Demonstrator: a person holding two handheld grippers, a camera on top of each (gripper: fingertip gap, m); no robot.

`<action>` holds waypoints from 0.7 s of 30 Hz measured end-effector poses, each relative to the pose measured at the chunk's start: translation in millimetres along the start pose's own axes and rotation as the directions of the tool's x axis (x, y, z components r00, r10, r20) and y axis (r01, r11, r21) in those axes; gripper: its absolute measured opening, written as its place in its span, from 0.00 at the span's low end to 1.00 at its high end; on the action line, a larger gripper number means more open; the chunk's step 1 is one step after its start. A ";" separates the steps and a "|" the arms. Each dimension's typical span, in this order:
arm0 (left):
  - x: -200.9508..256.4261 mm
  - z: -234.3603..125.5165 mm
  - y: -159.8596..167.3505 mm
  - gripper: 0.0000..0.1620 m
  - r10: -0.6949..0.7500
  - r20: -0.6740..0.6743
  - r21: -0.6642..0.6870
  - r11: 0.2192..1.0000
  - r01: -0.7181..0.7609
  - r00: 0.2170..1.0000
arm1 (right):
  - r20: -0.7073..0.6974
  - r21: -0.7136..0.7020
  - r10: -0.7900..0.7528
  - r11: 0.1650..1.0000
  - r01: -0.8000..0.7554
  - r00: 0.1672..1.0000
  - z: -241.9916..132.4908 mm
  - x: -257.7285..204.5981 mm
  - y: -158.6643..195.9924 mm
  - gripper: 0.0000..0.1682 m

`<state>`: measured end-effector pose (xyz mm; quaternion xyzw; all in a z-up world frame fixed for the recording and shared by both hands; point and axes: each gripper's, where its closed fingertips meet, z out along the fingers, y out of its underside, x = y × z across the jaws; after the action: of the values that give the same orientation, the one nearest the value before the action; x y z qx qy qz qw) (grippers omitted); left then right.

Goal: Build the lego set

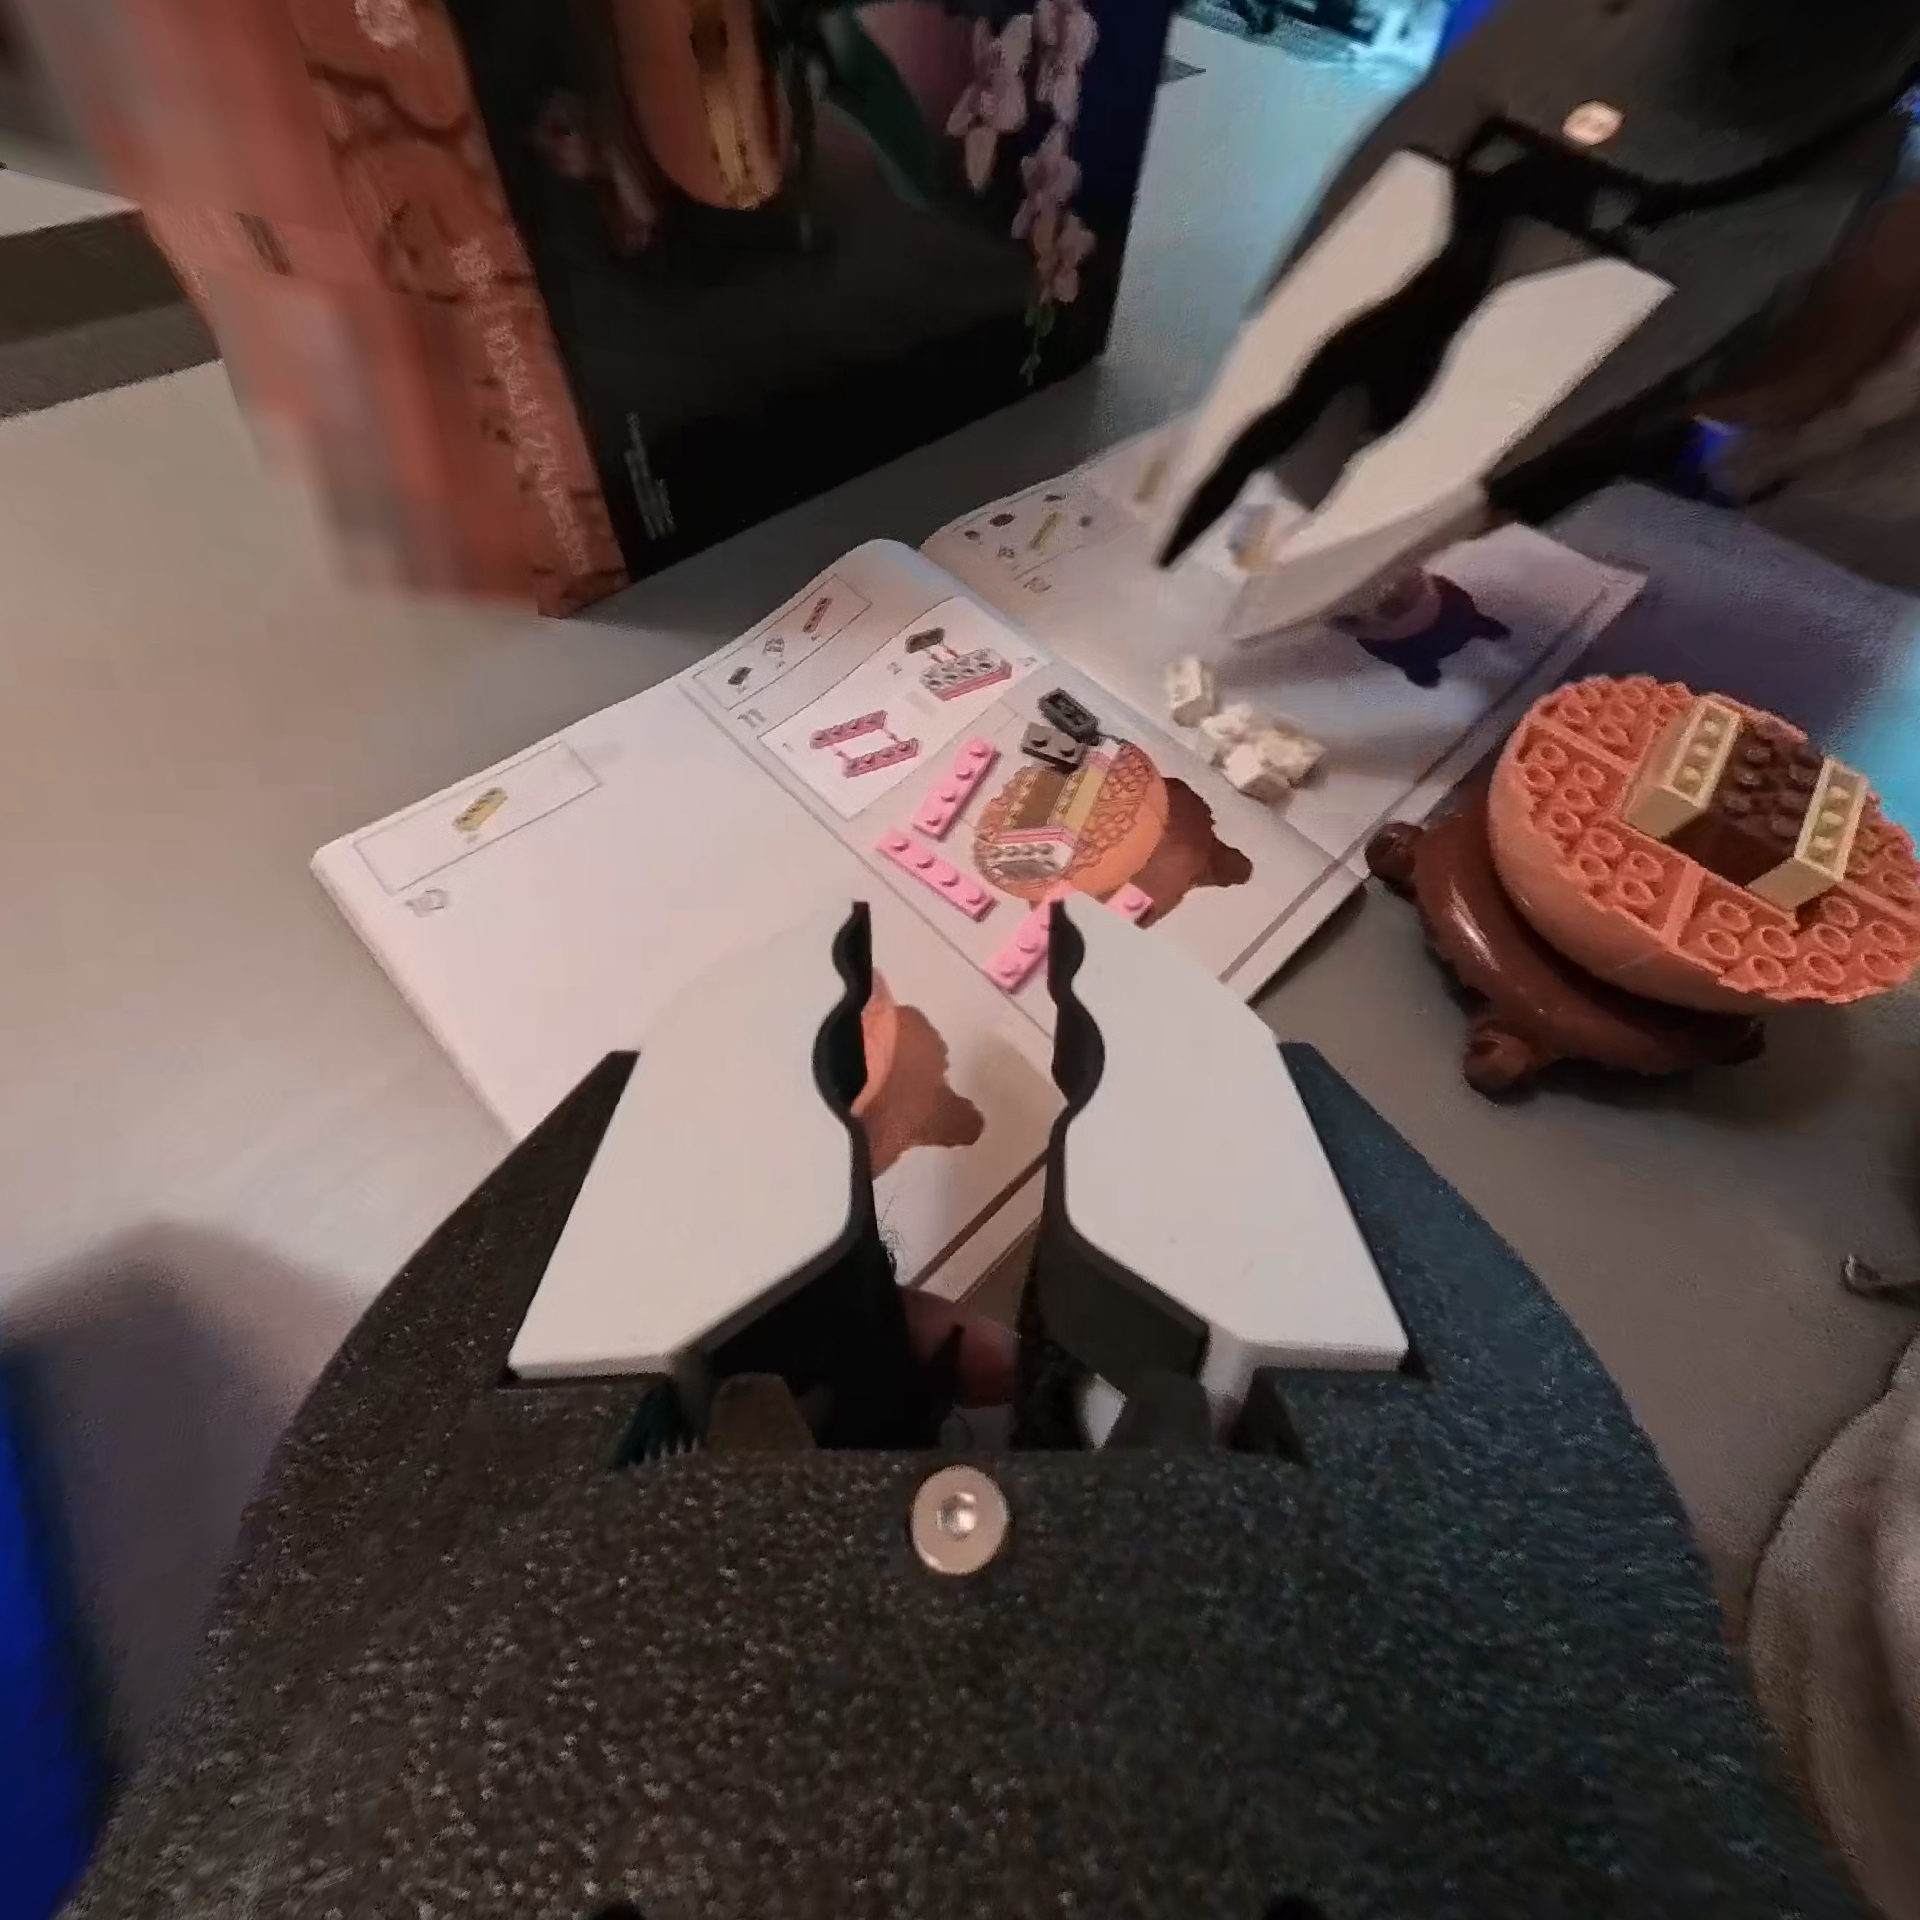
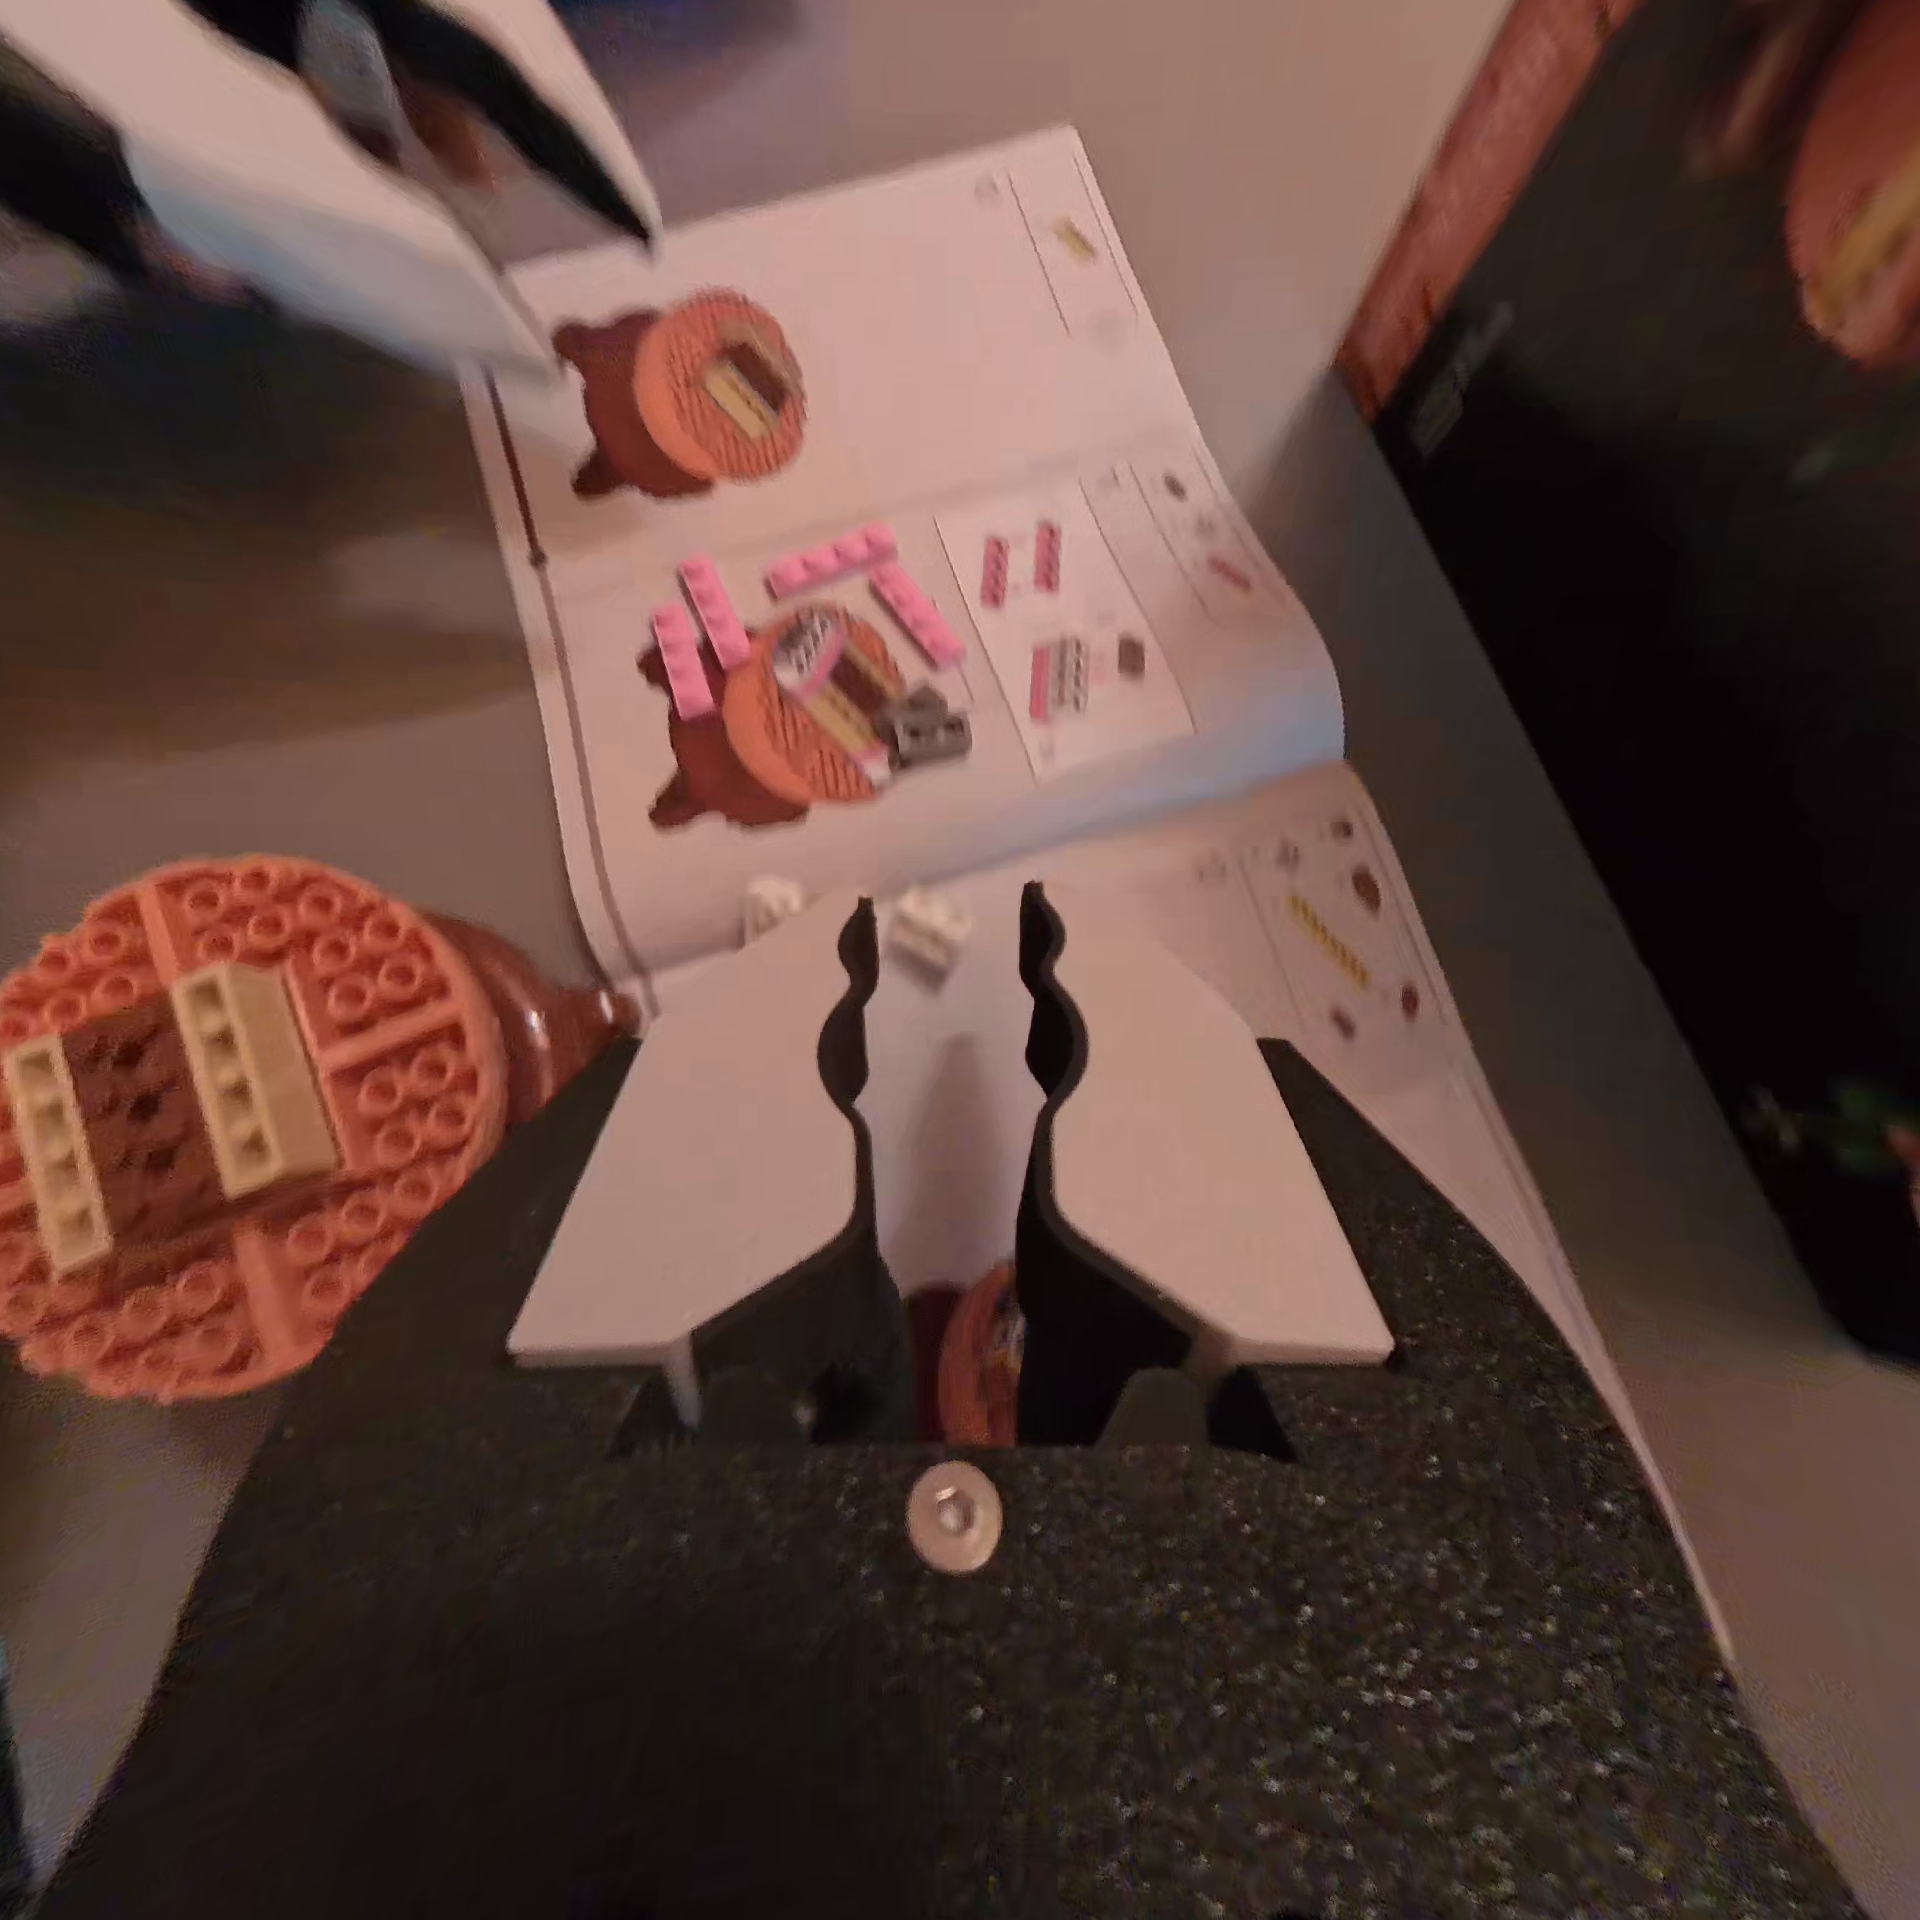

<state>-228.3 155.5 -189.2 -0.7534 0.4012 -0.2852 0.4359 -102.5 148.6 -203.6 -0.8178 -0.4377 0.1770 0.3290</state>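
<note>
Item: partly built model (image 1: 1704, 862); round salmon studded plate on a dark brown footed stand, carrying a brown block flanked by two tan bricks; stands on the tabletop (image 1: 260, 831) just off the right edge of the instruction booklet (image 1: 644, 831). Judged state: base, round plate and central core done; the pink layer shown on the open page not yet fitted, and whatever follows remains.

Item: loose parts, all lying on the booklet; pink plates (image 1: 940, 821), several, scattered over the printed picture on the nearer page; two dark grey small plates (image 1: 1060, 727) touching each other beside them; small white pieces (image 1: 1247, 727), a cluster near the booklet's spine on the far page.

Item: set box (image 1: 810, 291), dark, upright, at the far edge of the tabletop behind the booklet.

Item: left gripper (image 1: 956, 920); fingers moderately apart with a clear gap between the tips; nothing held; poised over the booklet's near corner, aimed toward the pink plates, touching none that can be seen.

Item: right gripper (image 2: 943, 904); fingers likewise apart, nothing between them; tips above the white pieces, one white piece showing in the gap; contact cannot be told, the view being blurred.

Judged next requirement: one loose plate to be collected and pressed onto the model.
</note>
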 end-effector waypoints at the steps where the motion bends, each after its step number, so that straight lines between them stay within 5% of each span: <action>1: -7.1 -3.9 -3.7 0.20 -0.007 0.037 0.008 1.000 0.006 0.999 | -0.033 -0.028 0.019 0.999 -0.020 0.999 -6.9 0.0 8.8 0.15; 6: -41.9 -13.6 7.4 0.20 0.060 0.218 -0.098 0.994 -0.040 0.974 | -0.133 -0.138 0.119 0.981 -0.138 0.984 -26.7 -11.7 50.7 0.10; 10: -32.1 -11.2 5.6 0.20 0.065 0.176 -0.101 0.994 -0.047 0.982 | -0.209 -0.196 0.068 0.974 -0.110 0.975 -29.2 -8.3 70.7 0.10; 13: -15.8 -7.6 4.5 0.19 0.059 0.093 -0.112 0.993 -0.049 0.994 | -0.136 -0.033 0.059 0.997 -0.064 0.989 -29.8 -10.2 35.7 0.09; 16: -7.9 -3.1 13.7 0.14 0.073 0.044 -0.154 0.986 -0.065 0.996 | -0.034 0.142 -0.118 0.982 0.121 0.992 -23.1 -12.7 -20.0 0.08; 21: 3.7 0.8 19.7 0.11 0.036 -0.037 -0.153 0.987 -0.041 0.999 | 0.190 0.025 -0.326 0.945 0.327 0.926 34.0 -10.0 -46.6 0.10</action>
<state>-232.7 146.7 -206.7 -0.7720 0.4437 -0.2578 0.3750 -155.6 172.0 -195.8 -0.7139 -0.5980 0.1960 0.3072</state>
